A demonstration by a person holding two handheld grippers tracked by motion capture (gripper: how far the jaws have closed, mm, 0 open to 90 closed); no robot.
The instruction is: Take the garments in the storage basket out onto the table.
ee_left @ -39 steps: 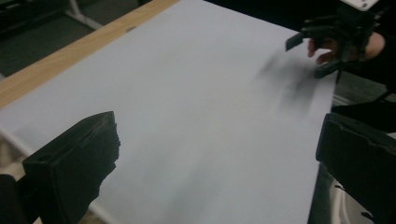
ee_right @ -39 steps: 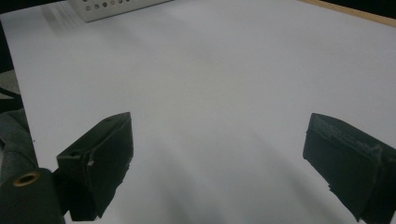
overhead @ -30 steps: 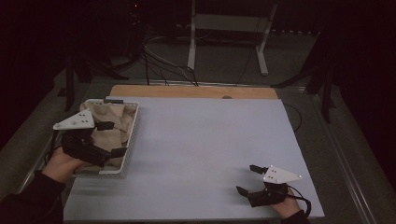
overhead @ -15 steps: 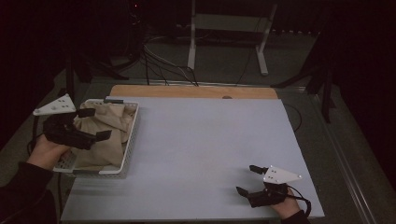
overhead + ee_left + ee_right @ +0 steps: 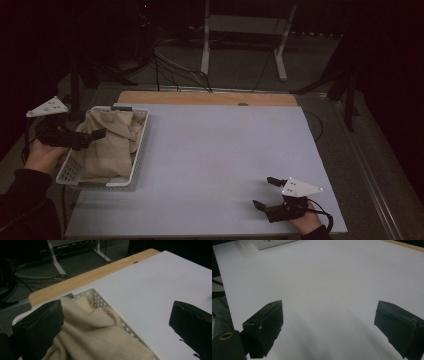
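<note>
A white perforated basket (image 5: 141,145) stands at the table's left edge, with a crumpled beige cloth (image 5: 112,145) heaped inside it. My left gripper (image 5: 92,135) hovers over the basket's left rim, open, its jaws pointing right across the cloth. In the left gripper view the gripper (image 5: 115,322) has its jaws wide apart, with the cloth (image 5: 95,340) and the basket rim (image 5: 100,298) below them and nothing held. My right gripper (image 5: 265,192) rests open near the front right of the white table. In its own view the gripper (image 5: 329,322) looks over bare tabletop.
A white sheet (image 5: 225,150) covers the table, leaving a wooden strip (image 5: 200,97) along the far edge. Cables and a white stand's legs (image 5: 240,45) lie on the dark floor beyond. A corner of the basket (image 5: 272,243) shows far off in the right gripper view.
My left gripper has moved left and slightly back, from above the cloth to the basket's left rim. The right gripper has stayed put.
</note>
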